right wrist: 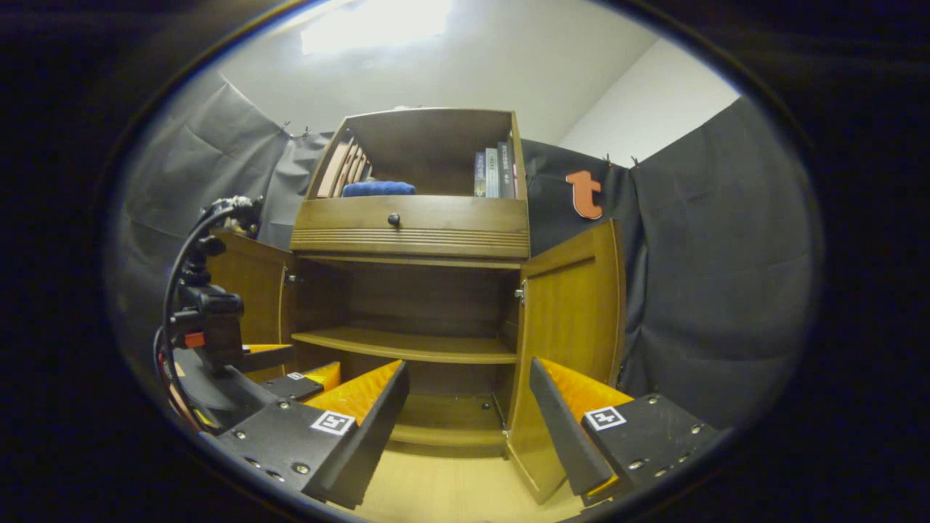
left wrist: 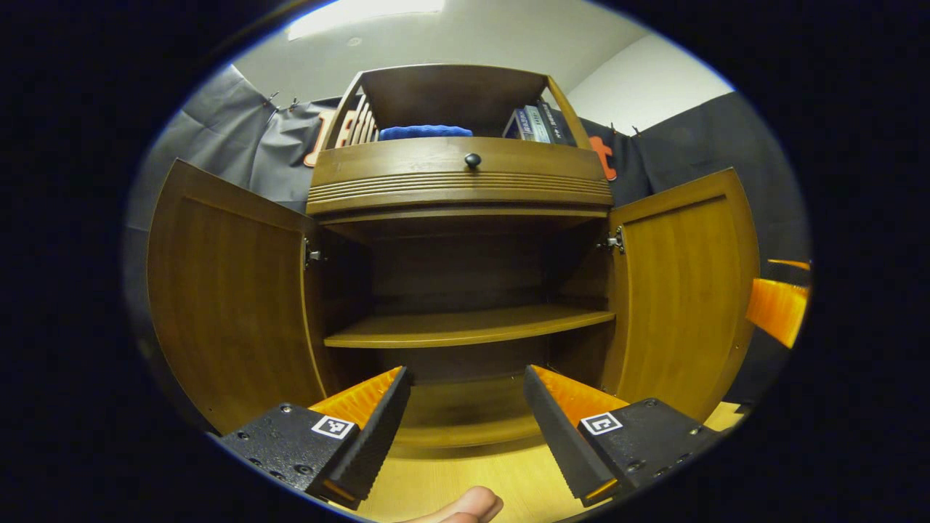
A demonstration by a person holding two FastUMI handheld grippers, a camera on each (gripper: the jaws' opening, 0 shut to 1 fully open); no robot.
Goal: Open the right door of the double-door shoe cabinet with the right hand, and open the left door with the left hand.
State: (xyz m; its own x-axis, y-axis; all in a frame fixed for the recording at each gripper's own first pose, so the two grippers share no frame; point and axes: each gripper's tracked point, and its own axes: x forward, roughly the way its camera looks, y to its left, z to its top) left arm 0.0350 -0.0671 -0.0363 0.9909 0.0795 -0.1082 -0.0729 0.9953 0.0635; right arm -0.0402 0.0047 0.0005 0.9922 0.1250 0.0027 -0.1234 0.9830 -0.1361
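Note:
The wooden shoe cabinet (left wrist: 465,181) stands ahead with both doors swung wide. Its left door (left wrist: 225,298) and right door (left wrist: 683,290) hang outward, and the inner shelf (left wrist: 465,327) lies bare. My left gripper (left wrist: 465,428) is open in front of the cabinet's bottom, a little way back, holding nothing. In the right gripper view the cabinet (right wrist: 414,218) sits slightly left, its right door (right wrist: 574,319) open and its left door (right wrist: 247,290) partly behind the other gripper (right wrist: 218,341). My right gripper (right wrist: 465,428) is open and holds nothing, close to the right door's lower edge.
A drawer with a dark knob (left wrist: 472,160) sits above the doors. Books (left wrist: 538,123) and a blue cloth (left wrist: 425,132) fill the top shelf. A fingertip (left wrist: 468,505) shows at the bottom. Light wooden floor (right wrist: 450,487) lies before the cabinet.

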